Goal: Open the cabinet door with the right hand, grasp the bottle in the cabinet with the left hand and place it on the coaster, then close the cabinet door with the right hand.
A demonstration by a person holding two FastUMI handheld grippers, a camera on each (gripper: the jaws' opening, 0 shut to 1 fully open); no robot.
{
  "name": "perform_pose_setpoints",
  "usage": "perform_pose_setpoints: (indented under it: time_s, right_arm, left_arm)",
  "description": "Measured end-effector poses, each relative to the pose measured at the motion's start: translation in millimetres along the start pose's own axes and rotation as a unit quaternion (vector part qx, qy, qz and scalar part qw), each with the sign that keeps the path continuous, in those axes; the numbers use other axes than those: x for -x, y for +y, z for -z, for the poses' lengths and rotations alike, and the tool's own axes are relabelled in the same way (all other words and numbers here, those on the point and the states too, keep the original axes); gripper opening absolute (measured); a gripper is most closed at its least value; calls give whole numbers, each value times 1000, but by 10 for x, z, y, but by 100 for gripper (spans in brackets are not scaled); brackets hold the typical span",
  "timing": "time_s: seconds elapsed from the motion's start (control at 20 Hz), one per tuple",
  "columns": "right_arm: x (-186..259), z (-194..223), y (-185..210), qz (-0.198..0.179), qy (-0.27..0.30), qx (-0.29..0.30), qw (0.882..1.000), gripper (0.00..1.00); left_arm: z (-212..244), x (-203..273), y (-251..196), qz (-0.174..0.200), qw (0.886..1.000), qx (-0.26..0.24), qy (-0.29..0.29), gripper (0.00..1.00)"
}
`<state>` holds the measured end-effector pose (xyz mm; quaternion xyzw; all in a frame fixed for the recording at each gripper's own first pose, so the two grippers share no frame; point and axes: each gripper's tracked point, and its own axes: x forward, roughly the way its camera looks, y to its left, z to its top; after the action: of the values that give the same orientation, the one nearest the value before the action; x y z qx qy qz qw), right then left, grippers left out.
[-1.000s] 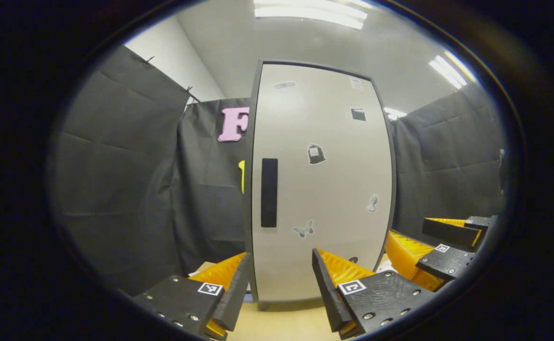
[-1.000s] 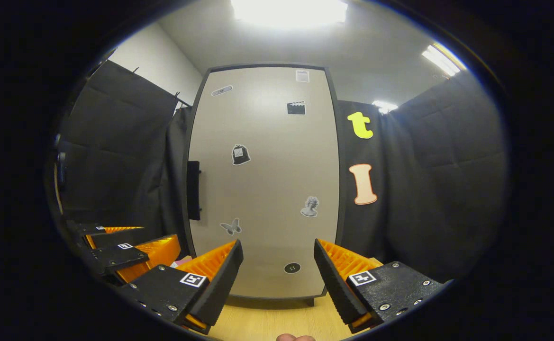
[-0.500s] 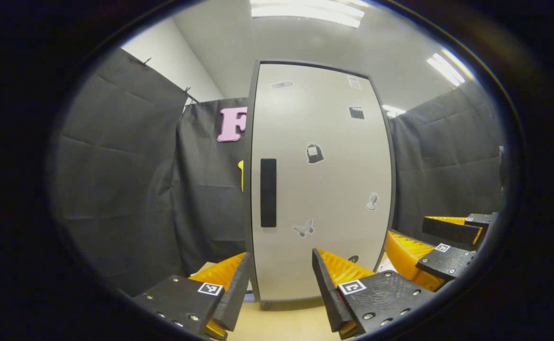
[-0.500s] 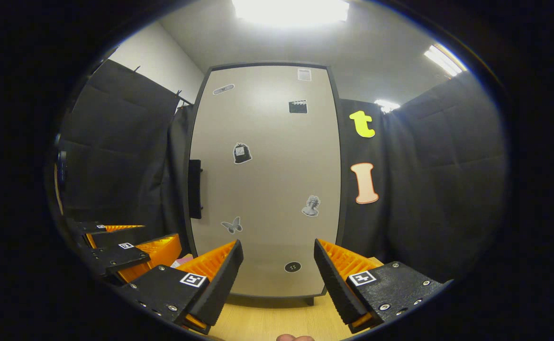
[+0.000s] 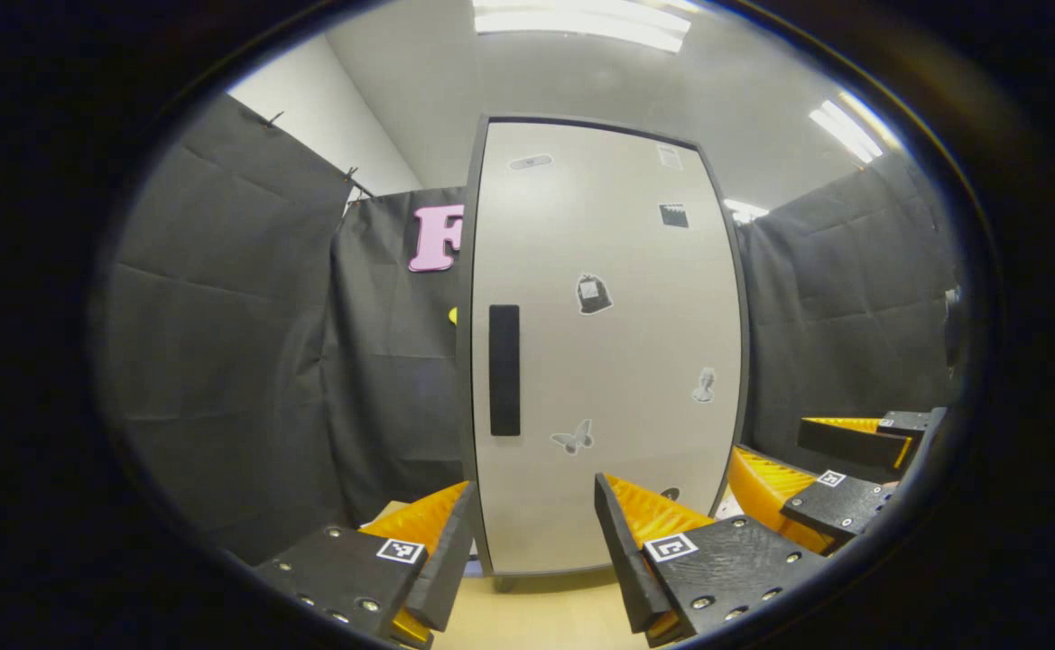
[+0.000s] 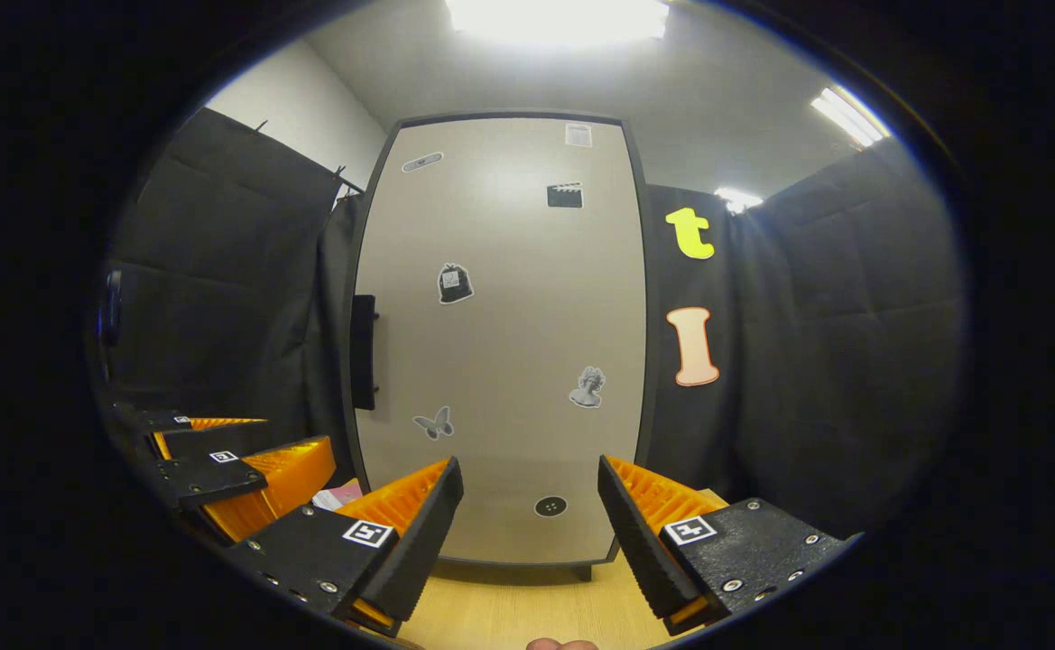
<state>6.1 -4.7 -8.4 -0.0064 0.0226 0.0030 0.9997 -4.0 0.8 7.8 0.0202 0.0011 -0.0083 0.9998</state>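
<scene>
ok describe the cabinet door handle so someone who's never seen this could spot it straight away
Start from the tall pale cabinet door standing upright in front of the black cloth wall. Along its left edge, about mid-height, sits the handle, a dark narrow vertical bar. The door's other marks are small scattered stickers, such as a butterfly; the handle is the one long, plain, solid strip.

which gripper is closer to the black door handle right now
Left, judging by the angles. The left gripper faces the handle almost head-on, just below it. The right gripper faces mid-door, with the handle off to its left, seen nearly edge-on. Neither touches it.
</scene>
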Motion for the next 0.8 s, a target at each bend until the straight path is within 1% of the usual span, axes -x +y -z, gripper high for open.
perform_pose_setpoints:
  time_s: [0.25, 0.45, 0.8]
  right_arm:
    - [-100, -52, 49, -6, -5, 6, 1000, 93]
    - [-229, -177, 194, -20, -17, 11, 1000, 93]
    - [-574, -406, 683, -56, -32, 7, 998, 93]
  left_arm:
    - [66, 45, 58, -1, 1000, 1, 5, 73]
    - [129, 141, 209, -10, 1000, 0, 10, 73]
    - [309, 364, 594, -34, 999, -12, 25, 73]
